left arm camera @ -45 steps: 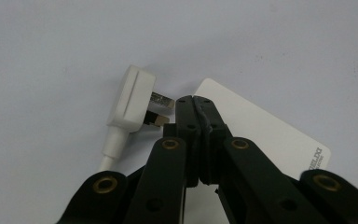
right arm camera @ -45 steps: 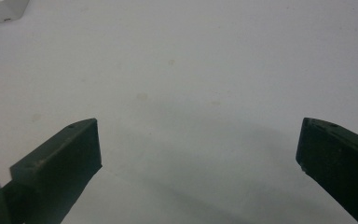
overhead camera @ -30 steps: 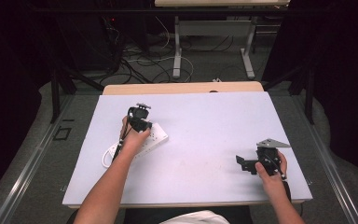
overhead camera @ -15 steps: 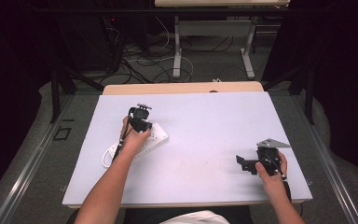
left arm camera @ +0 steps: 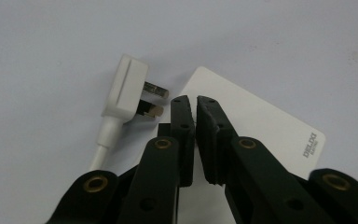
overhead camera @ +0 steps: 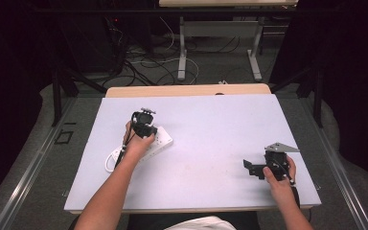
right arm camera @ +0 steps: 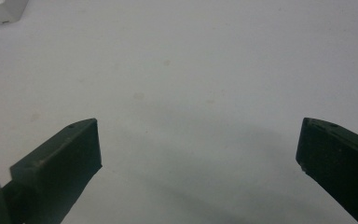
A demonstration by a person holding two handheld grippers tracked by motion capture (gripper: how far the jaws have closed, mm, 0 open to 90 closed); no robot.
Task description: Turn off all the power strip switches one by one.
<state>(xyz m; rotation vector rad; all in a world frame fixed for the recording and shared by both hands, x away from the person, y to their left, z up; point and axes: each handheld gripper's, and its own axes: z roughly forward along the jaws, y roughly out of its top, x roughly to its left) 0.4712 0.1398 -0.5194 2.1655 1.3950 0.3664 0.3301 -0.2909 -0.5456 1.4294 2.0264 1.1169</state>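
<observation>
A white power strip (overhead camera: pixel 159 140) lies on the left part of the white table (overhead camera: pixel 211 129), with its white cable (overhead camera: pixel 110 160) looped toward the near edge. My left gripper (overhead camera: pixel 147 130) points down at the strip. In the left gripper view its jaws (left arm camera: pixel 193 100) have just been opening and stand a narrow slit apart over the strip (left arm camera: pixel 261 126), with nothing between them. The white plug (left arm camera: pixel 128 91) lies just to their left, prongs toward the strip. My right gripper (overhead camera: pixel 252 168) rests at the near right, wide open and empty (right arm camera: pixel 198 144).
A corner of the power strip (right arm camera: pixel 0 11) shows at the top left of the right gripper view. A wooden tabletop edge (overhead camera: pixel 187 90) borders the far side. Table legs and cables (overhead camera: pixel 182 57) lie on the floor beyond.
</observation>
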